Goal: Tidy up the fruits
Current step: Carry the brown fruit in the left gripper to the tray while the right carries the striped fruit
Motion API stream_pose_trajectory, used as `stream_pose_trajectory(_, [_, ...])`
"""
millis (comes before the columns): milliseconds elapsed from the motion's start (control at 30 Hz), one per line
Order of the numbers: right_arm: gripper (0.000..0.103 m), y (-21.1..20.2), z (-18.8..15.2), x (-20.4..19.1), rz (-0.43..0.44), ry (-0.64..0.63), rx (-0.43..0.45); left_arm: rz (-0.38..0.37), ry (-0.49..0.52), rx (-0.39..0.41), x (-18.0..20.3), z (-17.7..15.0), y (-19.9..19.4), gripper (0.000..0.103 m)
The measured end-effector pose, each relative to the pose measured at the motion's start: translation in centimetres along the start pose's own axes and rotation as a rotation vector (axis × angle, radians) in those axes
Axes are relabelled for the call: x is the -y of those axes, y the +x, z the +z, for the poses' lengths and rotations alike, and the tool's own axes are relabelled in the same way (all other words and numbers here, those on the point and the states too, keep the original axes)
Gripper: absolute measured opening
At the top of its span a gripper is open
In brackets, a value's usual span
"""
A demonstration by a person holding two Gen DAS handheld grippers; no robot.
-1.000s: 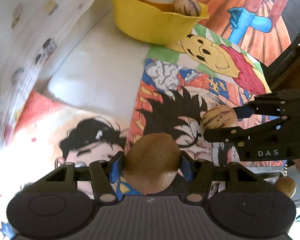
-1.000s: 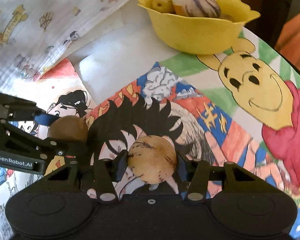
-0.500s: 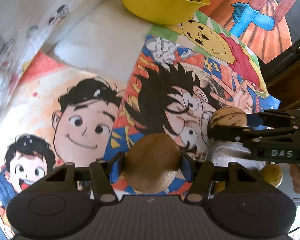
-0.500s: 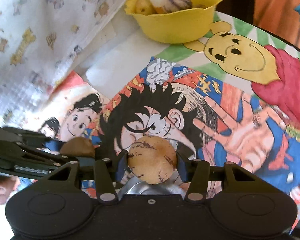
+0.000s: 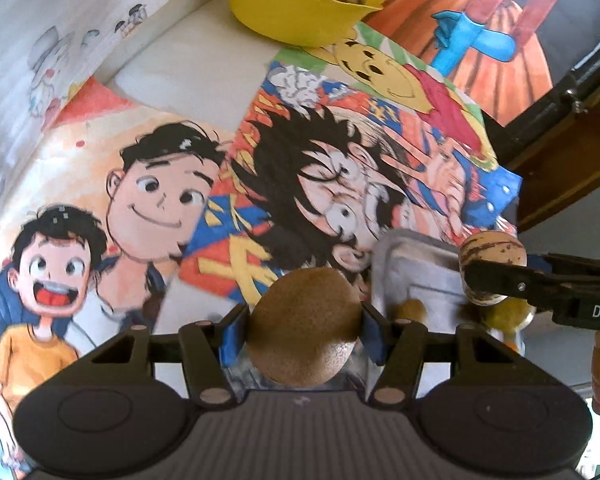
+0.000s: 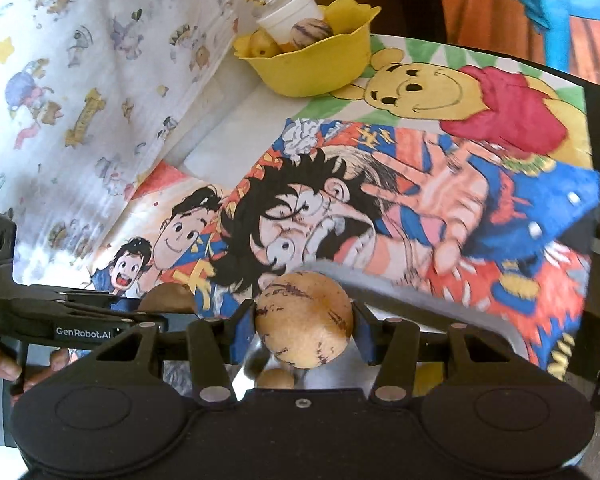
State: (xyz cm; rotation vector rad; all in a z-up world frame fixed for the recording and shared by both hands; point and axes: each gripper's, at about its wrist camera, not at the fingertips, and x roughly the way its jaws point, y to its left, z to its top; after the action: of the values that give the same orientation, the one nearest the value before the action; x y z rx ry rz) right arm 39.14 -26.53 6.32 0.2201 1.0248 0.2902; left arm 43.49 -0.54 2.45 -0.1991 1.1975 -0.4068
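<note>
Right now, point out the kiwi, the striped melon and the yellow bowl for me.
kiwi [image 5: 304, 326], left wrist view, middle of its brown skin between the fingers.
striped melon [image 6: 305, 318], right wrist view, centre of its pale front.
yellow bowl [image 6: 312, 66], right wrist view, outer wall below the rim.

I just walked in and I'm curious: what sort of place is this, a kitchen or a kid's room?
Probably a home table, perhaps a child's corner: cartoon drawings cover it, a yellow bowl holds fruit, and a metal tray sits at the near edge.
</note>
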Motion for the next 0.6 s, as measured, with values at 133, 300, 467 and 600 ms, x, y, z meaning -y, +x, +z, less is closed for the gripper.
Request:
stream_pose_trajectory(133, [0.052, -1.5, -1.8, -0.2, -0.019, 0.020, 0.019, -0.025, 0.014, 0.006, 0.9, -1.6, -0.9, 0.062])
stream_pose_trajectory(300, [0.052, -3.3, -4.4, -0.4, -0.045, 0.060, 0.052, -0.047, 0.048, 0.027, 2.1, -3.6, -2.2, 0.062])
stream_pose_trajectory(467, [0.052, -4.9, -7.2, -0.4, -0.089, 0.097, 0.086, -0.077, 0.080, 0.046, 3.1, -5.6, -3.5, 0.062])
stream_pose_trajectory(600, [0.052, -5.9, -9.4, -0.1, -0.125, 0.132, 0.099, -0.093, 0.114, 0.032, 3.8, -7.3, -3.9, 0.062])
